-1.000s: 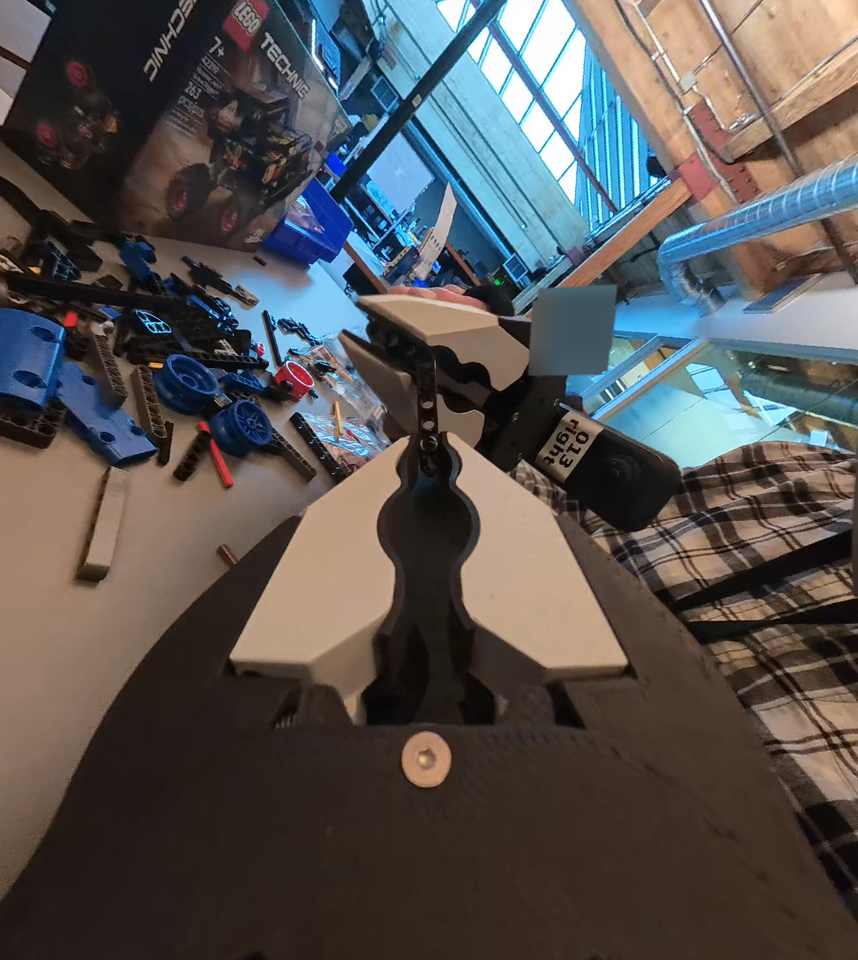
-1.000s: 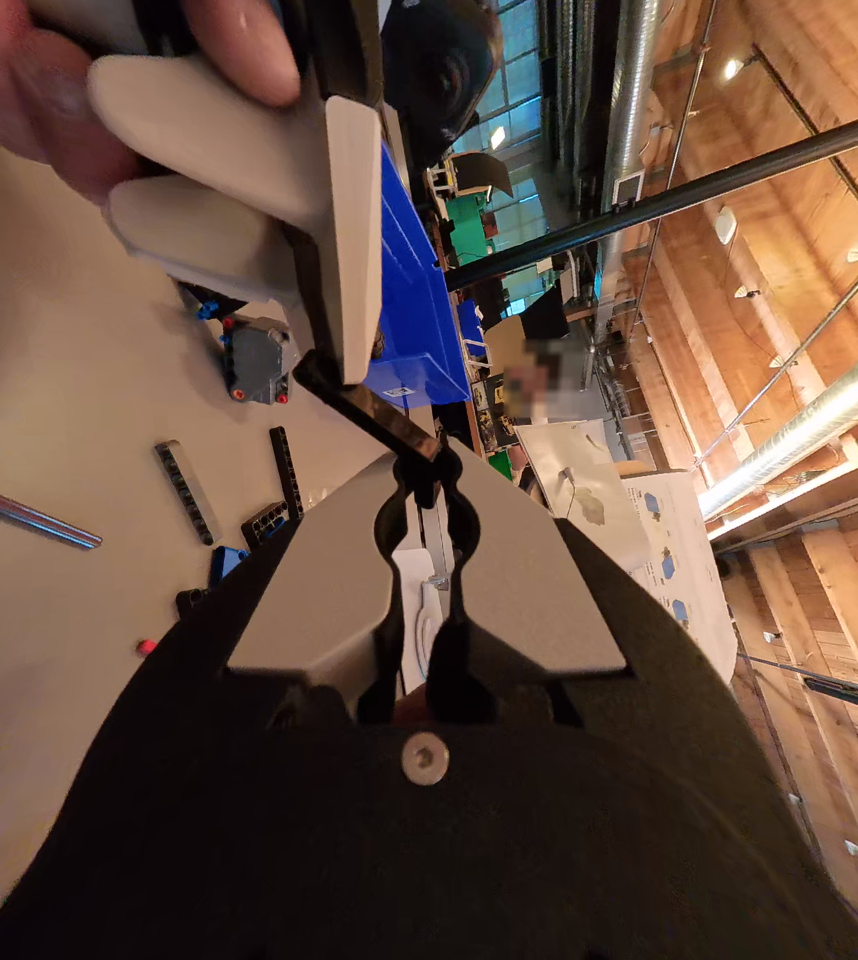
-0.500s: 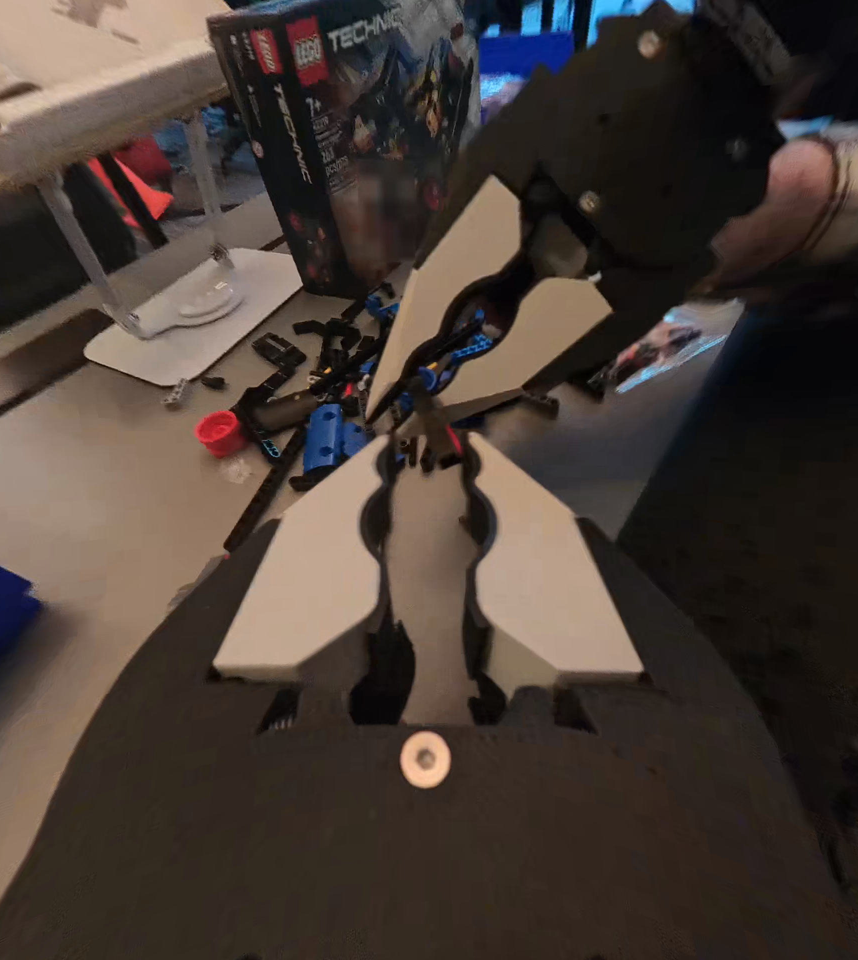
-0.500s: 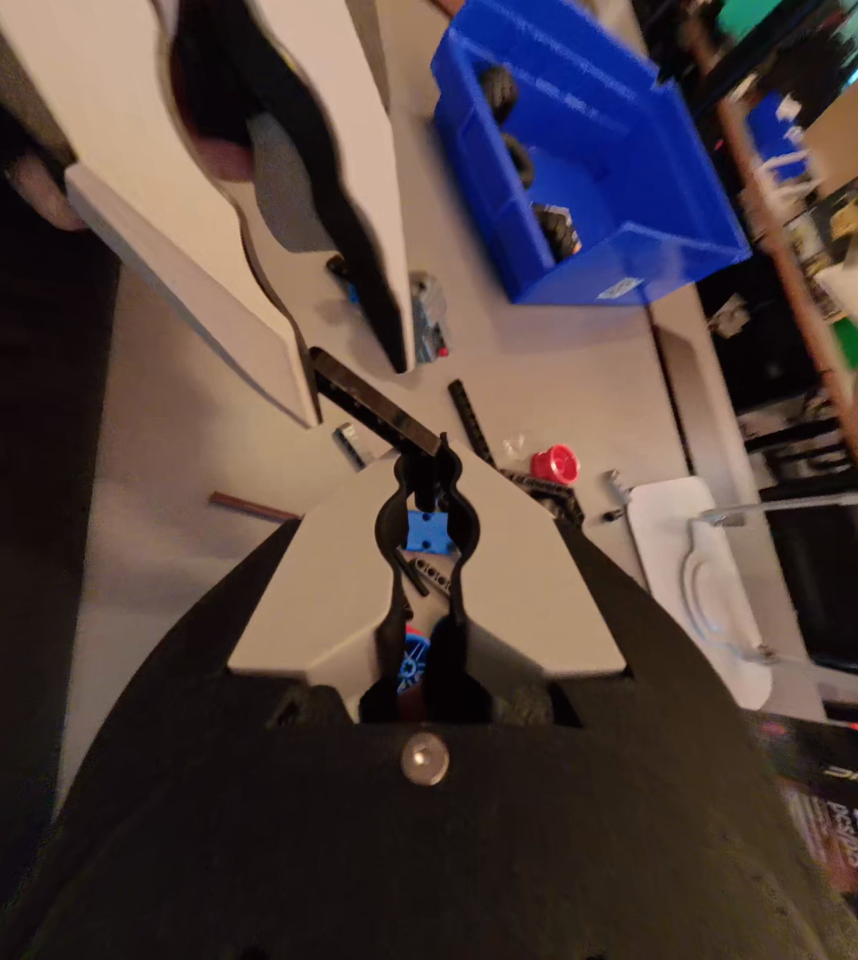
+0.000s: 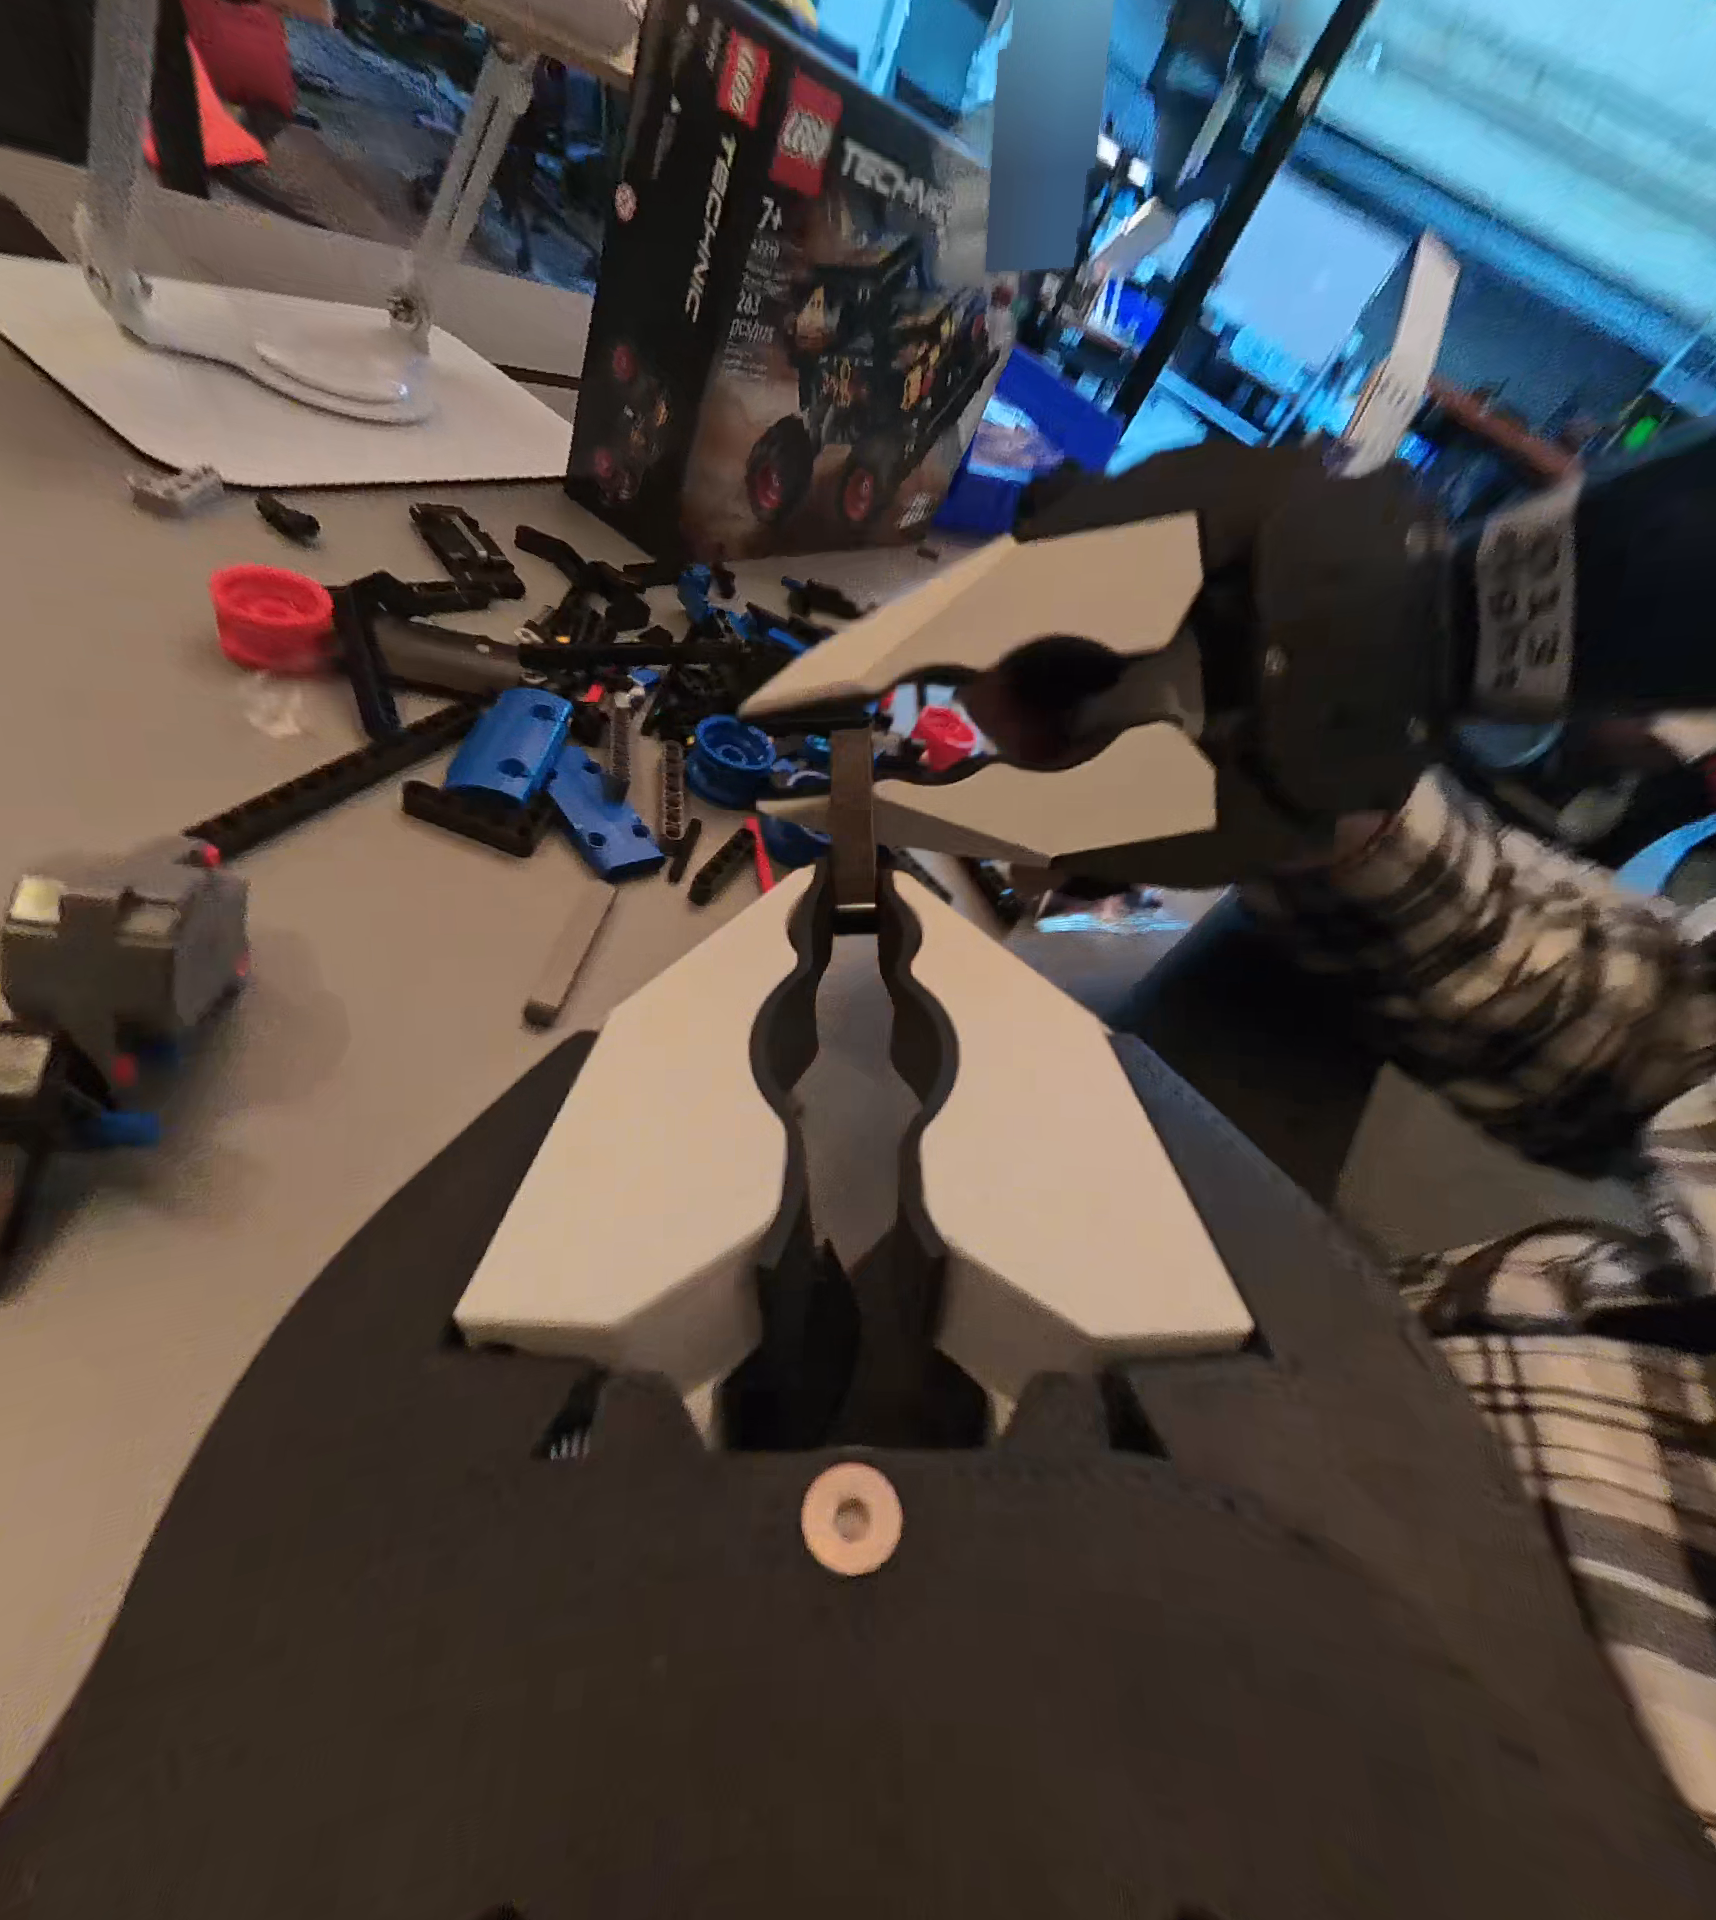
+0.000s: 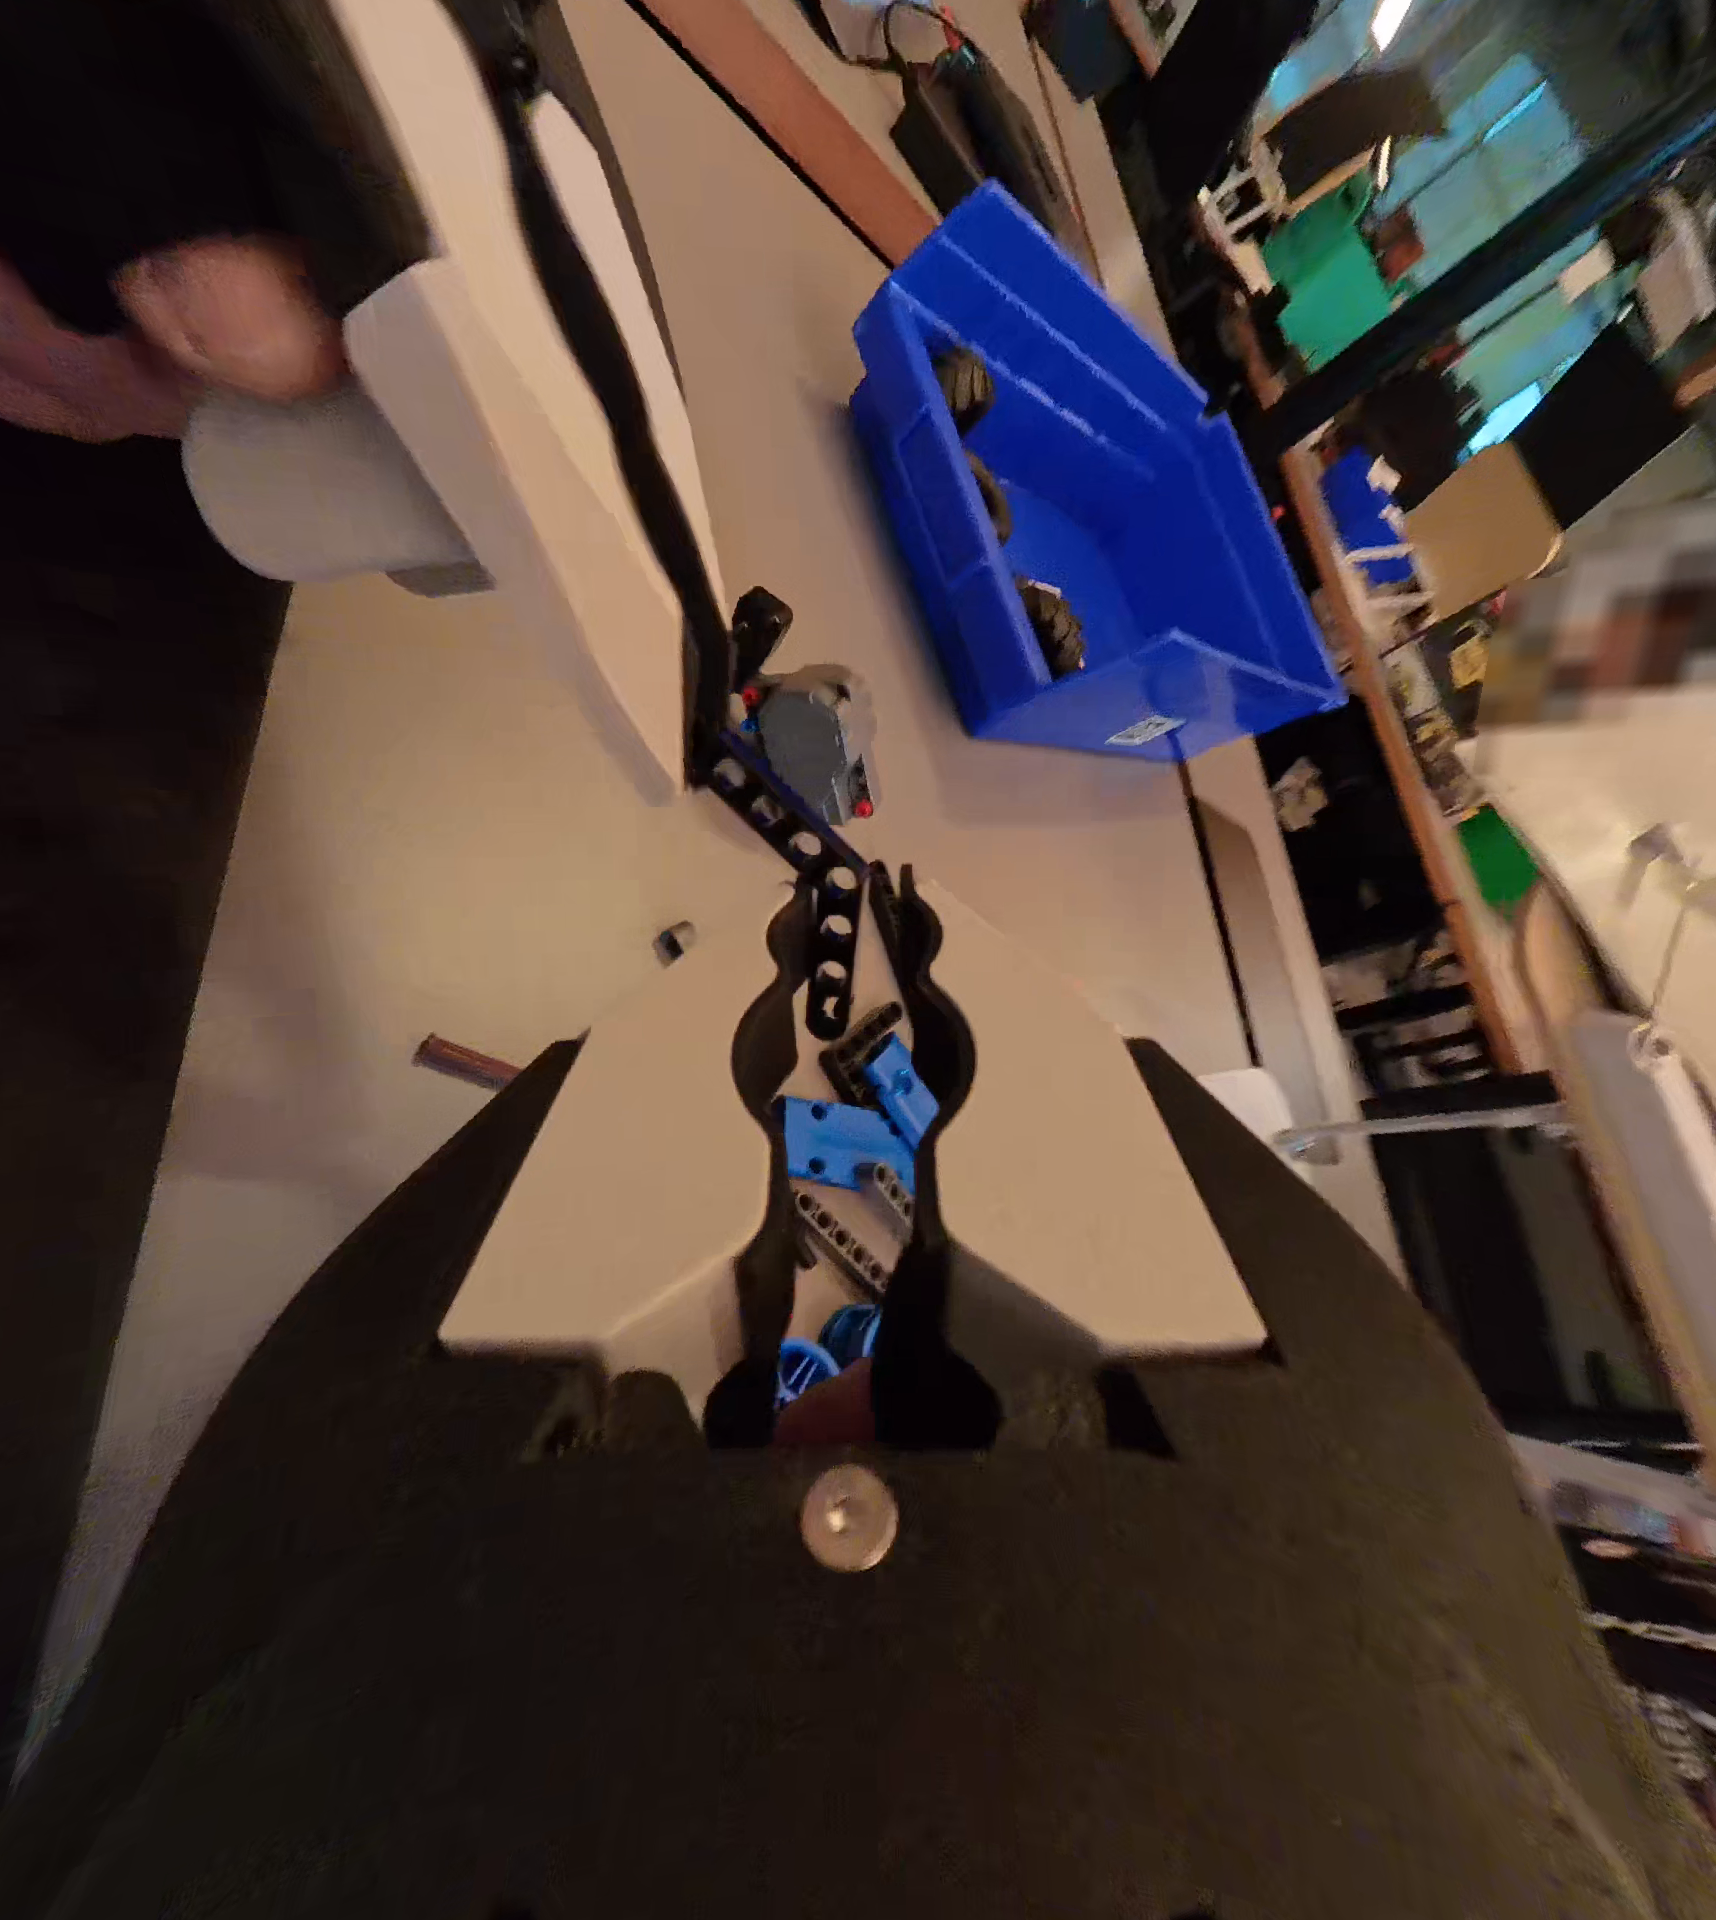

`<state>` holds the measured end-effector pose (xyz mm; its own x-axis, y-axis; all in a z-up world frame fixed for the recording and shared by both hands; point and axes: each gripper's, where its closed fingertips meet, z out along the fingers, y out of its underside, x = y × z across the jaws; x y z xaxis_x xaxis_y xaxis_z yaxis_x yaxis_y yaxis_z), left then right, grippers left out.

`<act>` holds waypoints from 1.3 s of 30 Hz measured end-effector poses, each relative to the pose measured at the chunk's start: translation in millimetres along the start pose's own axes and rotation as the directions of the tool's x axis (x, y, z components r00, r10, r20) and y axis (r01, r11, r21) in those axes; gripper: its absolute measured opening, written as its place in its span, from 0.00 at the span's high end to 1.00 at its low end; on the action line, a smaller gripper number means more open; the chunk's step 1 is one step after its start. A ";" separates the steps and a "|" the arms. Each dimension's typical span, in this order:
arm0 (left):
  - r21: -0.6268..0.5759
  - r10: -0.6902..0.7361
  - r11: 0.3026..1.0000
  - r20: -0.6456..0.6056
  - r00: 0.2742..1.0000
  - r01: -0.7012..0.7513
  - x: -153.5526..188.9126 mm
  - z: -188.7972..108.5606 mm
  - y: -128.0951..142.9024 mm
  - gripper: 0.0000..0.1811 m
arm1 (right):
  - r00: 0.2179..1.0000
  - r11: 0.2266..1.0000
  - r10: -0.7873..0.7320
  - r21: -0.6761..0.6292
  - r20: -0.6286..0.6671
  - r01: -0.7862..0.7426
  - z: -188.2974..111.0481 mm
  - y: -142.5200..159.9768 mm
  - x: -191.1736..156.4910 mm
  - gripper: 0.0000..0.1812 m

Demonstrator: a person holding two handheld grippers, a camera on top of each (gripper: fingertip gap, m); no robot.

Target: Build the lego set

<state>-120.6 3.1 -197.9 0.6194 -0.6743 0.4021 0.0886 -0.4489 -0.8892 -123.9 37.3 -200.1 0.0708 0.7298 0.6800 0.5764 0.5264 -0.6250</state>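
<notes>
My left gripper point(image 5: 850, 896) is shut on the near end of a black holed beam point(image 5: 851, 821), held above the grey table point(image 5: 158, 1455). The beam runs up to my right gripper point(image 5: 755, 758), which comes in from the right with its jaws a little apart. In the right wrist view the beam point(image 6: 781, 821) leads from the left gripper point(image 6: 703, 764) at upper left into the gap of my right gripper point(image 6: 849, 883). There its holed end lies loosely between the fingers. A pile of black and blue Lego pieces point(image 5: 605, 727) lies on the table beyond.
The Lego box point(image 5: 781, 312) stands behind the pile, with a white stand base point(image 5: 241, 384) to its left. A red hub point(image 5: 272, 618), a grey motor assembly point(image 5: 121, 956) and a loose grey beam point(image 5: 573, 956) lie on the table. A blue bin point(image 6: 1093, 499) holds black tyres.
Both grippers have swung down from facing the ceiling to facing the table, with the beam still between them. The right gripper's jaws now stand wider apart than before.
</notes>
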 end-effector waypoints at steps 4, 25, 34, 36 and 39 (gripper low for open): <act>0.020 -0.125 0.992 -0.072 0.990 0.127 1.7 -3.8 -0.7 0.97 | 0.995 0.997 -0.075 0.019 -0.060 0.076 0.7 -7.5 1.8 0.97; -0.539 0.399 0.810 0.216 0.891 -0.232 -146.4 -1.4 10.3 0.87 | 0.999 0.996 0.048 -0.069 0.002 -0.048 11.8 23.8 -2.3 0.98; -0.352 -0.221 0.911 0.024 0.975 0.215 -129.0 15.6 -1.8 0.87 | 0.996 0.995 0.071 -0.071 0.046 -0.068 11.0 26.5 -7.4 0.98; -0.362 -0.277 0.893 0.023 0.961 0.266 -136.2 17.3 5.3 0.87 | 0.996 0.995 0.074 -0.071 0.048 -0.071 10.7 26.5 -7.7 0.98; -0.341 -0.301 0.893 0.037 0.953 0.295 -146.1 18.3 5.2 0.86 | 0.996 0.995 0.075 -0.074 0.053 -0.071 10.8 27.1 -8.2 0.98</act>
<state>-196.4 110.0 -265.3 0.5924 -0.4861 0.6424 -0.0048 -0.7995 -0.6006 -117.7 50.3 -226.8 0.0712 0.7893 0.6098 0.6287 0.4392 -0.6418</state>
